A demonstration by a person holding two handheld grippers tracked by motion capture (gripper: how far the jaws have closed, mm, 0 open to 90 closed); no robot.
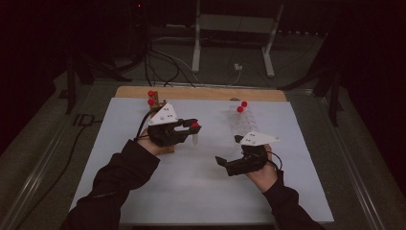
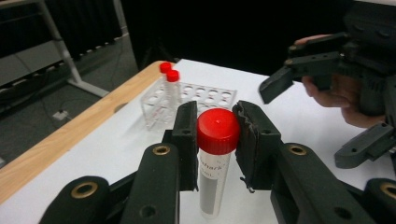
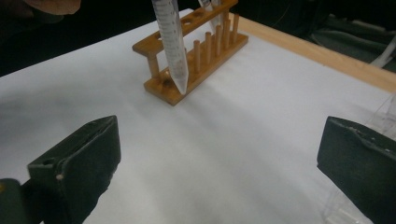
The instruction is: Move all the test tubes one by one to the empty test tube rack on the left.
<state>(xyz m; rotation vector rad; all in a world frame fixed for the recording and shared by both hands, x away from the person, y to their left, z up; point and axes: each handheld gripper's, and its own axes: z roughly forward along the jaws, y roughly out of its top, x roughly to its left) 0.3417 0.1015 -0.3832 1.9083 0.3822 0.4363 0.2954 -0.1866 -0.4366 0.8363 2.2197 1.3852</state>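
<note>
My left gripper (image 1: 193,125) is shut on the red cap of a clear tube (image 1: 195,139), which hangs upright just above the white table. In the left gripper view both pads squeeze that cap (image 2: 218,130). The tube's pointed end (image 3: 173,60) hangs in front of a wooden rack (image 3: 196,51). That wooden rack (image 1: 163,108) stands behind my left hand with two red-capped tubes (image 1: 151,97) in it. A clear plastic rack (image 1: 242,122) at the right holds two more red-capped tubes (image 1: 242,106). My right gripper (image 1: 227,160) stands open near it, nothing between its jaws (image 3: 219,172).
The white sheet (image 1: 201,191) covers a wooden board whose edge (image 1: 201,92) shows at the back. Cables and the metal legs of a stand (image 1: 196,52) lie on the floor beyond. The clear rack's corner (image 3: 387,116) sits close to my right jaw.
</note>
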